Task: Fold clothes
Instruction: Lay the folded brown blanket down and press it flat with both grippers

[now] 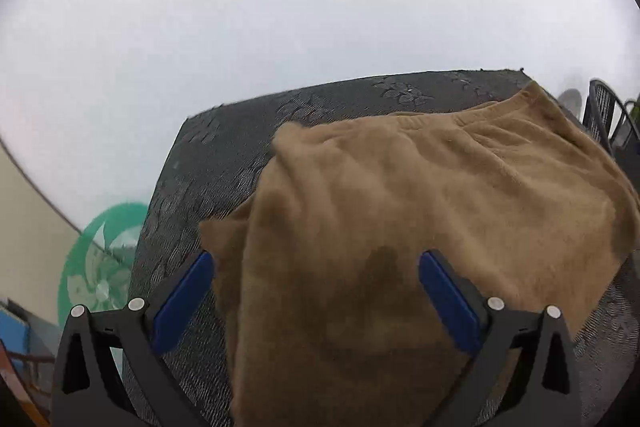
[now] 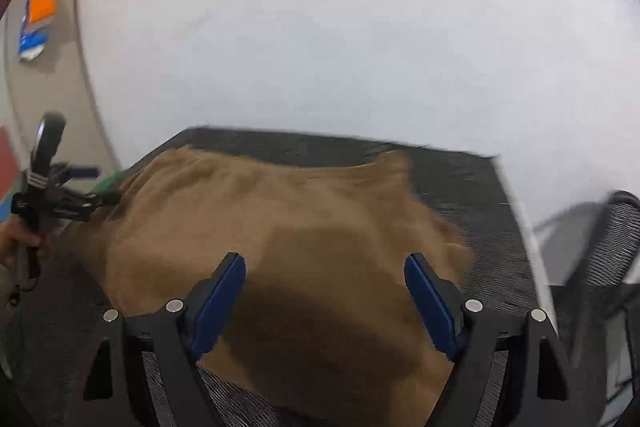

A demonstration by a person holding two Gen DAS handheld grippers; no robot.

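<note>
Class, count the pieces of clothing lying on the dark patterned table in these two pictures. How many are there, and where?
1: a tan garment spread over the dark table, reaching its near edge. Anything beneath it would be hidden.

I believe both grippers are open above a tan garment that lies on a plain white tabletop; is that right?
Not quite. The table is covered in a dark, flower-patterned cloth, not plain white; the white is the wall behind. The left wrist view shows it best. The rest holds: the left gripper and right gripper are open above the tan garment.
</note>
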